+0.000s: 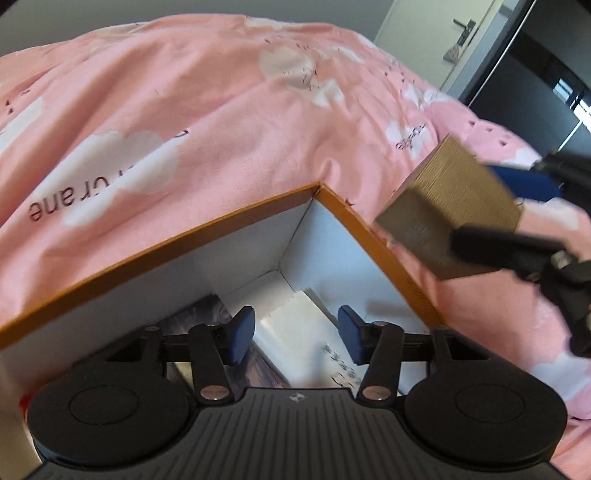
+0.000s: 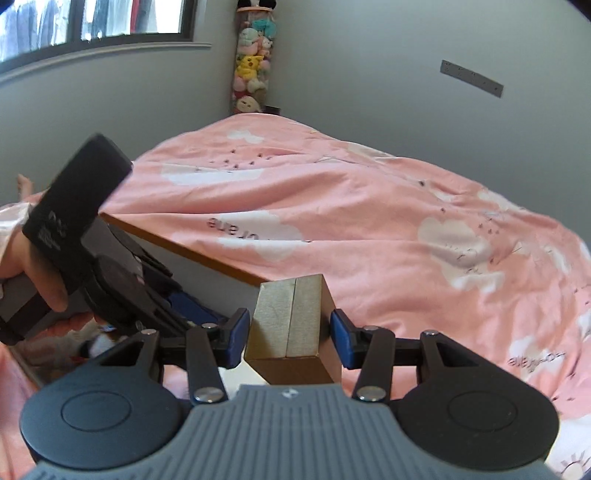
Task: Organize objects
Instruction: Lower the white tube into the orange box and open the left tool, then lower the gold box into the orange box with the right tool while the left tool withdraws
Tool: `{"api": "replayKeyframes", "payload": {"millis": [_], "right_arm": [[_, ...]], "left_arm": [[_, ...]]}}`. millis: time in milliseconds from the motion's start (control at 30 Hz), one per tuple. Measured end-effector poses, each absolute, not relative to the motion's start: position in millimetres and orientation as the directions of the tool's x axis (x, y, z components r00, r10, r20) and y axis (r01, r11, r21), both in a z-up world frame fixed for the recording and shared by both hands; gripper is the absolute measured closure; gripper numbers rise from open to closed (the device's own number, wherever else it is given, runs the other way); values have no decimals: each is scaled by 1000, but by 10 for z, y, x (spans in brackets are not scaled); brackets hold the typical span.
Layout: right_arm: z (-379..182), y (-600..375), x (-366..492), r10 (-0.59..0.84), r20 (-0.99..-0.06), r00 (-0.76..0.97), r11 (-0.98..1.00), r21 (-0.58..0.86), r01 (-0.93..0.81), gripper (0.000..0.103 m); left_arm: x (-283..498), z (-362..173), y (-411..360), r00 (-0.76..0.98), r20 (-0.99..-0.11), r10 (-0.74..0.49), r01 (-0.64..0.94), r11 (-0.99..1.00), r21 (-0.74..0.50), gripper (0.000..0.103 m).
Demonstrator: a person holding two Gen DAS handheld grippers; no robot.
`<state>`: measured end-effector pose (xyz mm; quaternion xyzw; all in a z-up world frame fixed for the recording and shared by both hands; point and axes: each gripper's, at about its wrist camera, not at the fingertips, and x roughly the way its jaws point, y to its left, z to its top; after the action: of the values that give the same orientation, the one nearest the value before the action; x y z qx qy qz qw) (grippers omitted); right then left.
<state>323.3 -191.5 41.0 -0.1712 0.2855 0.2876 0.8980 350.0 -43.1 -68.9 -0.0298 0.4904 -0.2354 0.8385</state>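
An orange-rimmed cardboard box (image 1: 229, 218) with a white inside lies on the pink bed. It holds a white packet (image 1: 295, 332) and a dark booklet (image 1: 207, 314). My left gripper (image 1: 295, 334) is open over the box's inside, empty. My right gripper (image 2: 290, 334) is shut on a gold-brown box (image 2: 291, 325), held in the air to the right of the orange box's corner; it also shows in the left wrist view (image 1: 450, 214). The orange box's rim shows in the right wrist view (image 2: 184, 251).
A pink duvet (image 2: 369, 221) with white clouds covers the bed around the box. A grey wall, a window and a column of plush toys (image 2: 253, 59) stand behind it. A door (image 1: 461, 33) is at the far right in the left wrist view.
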Motion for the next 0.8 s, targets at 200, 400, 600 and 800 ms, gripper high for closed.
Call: {"api": "replayKeyframes", "payload": {"millis": [200,400,600,800], "right_arm": [[387,-2000,3369,400,-617,678,805,-117,-581,53],[329,-2003,3395,385,-612,691,808,-138,-573,53],[314,-1989,3435,397,-615,681,802,-129,-584,53],[307,-1957,3407,431,-622,653,756,-147,-638,53]], "left_arm": [[3727,-909,-453,388,-813,-433,303,893,-332,60],[3806,-1053,-449,332,-833,-443,238,894,-380,70],[3823,-1139,-442,265,-819,-509,221,859,-462,70],[3683,-925,-288,348,-796,-496,230,868,-441,70]]}}
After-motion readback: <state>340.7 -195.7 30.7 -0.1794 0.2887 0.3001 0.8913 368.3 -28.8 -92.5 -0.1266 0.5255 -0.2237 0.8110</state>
